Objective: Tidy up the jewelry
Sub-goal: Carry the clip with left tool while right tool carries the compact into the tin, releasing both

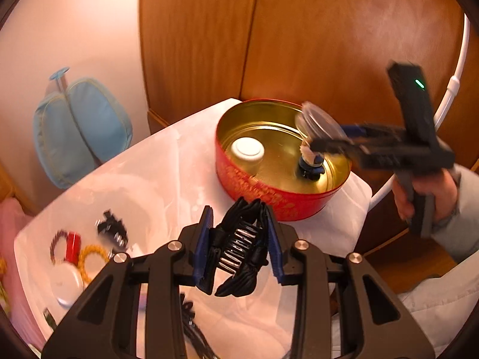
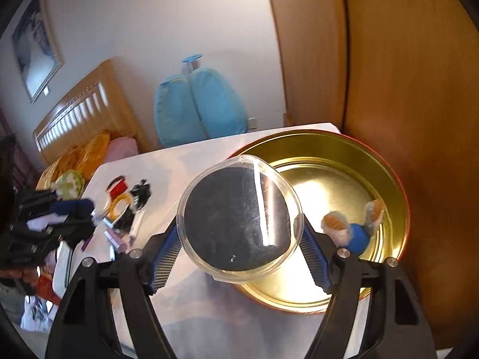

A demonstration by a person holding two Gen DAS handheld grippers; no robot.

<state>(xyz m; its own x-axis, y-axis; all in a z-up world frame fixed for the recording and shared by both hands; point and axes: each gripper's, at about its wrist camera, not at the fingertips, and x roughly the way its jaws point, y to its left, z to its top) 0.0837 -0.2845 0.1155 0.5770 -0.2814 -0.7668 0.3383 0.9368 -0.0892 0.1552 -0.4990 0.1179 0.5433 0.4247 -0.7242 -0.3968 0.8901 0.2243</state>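
My left gripper [image 1: 239,233] is shut on a black claw hair clip [image 1: 239,245], its blue pads pressing both sides, just short of a round red tin [image 1: 254,191] with a gold inside. A white round jar [image 1: 248,149] and a blue fluffy clip [image 1: 311,164] lie in the tin. My right gripper [image 2: 239,233] is shut on a clear round case [image 2: 239,218] with a dark lining, held over the tin's near rim [image 2: 329,137]. The left wrist view shows that gripper [image 1: 326,140] and the case [image 1: 317,122] above the tin's right side.
The tin sits at the far corner of a white-covered table [image 1: 167,161]. Bead bracelets [image 1: 92,254], a red box [image 1: 73,245], a black clip [image 1: 112,229] and a white round case [image 1: 64,281] lie at its left end. Wooden wardrobe doors [image 1: 299,30] and a blue bag [image 1: 80,125] stand behind.
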